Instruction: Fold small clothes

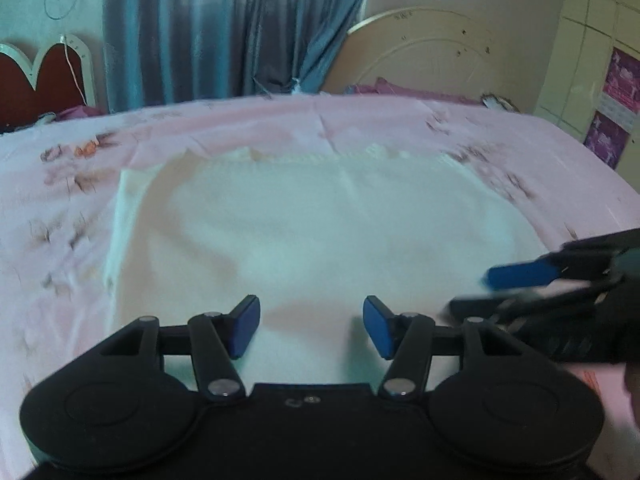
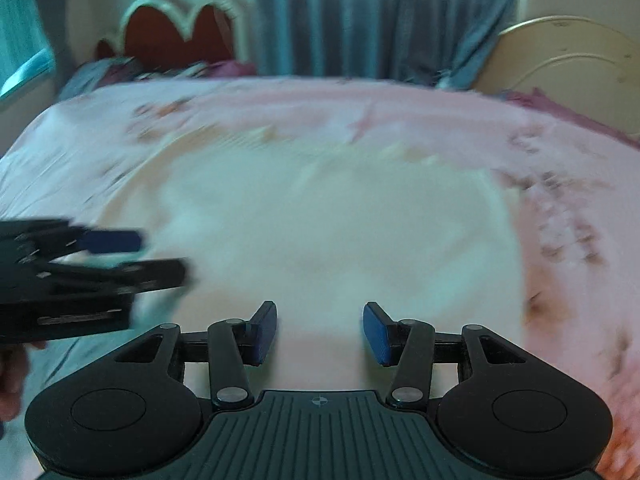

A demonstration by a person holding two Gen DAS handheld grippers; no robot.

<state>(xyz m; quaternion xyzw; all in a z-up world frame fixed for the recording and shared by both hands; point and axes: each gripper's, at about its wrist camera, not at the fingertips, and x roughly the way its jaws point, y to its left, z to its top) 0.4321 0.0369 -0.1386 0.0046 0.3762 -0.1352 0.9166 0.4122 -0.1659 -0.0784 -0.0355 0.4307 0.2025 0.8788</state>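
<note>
Left-wrist view: the left gripper, jaws spread wide with nothing between the blue pads, hangs over the near edge of a white knitted garment. The garment lies flat on a pink floral bedsheet, directly ahead of the fingers, its ribbed edge at the far side. This view alone shows sharp detail: a fold of the garment along its left side, and pink posters on the tiled wall at far right. The right gripper enters from the right, blurred, jaws parted.

Right-wrist view: the right gripper, likewise spread and empty, faces the same garment, here smeared by motion. Only this view shows the red scalloped headboard fully, and the left gripper from its side, at left. Grey-blue curtains hang beyond the bed.
</note>
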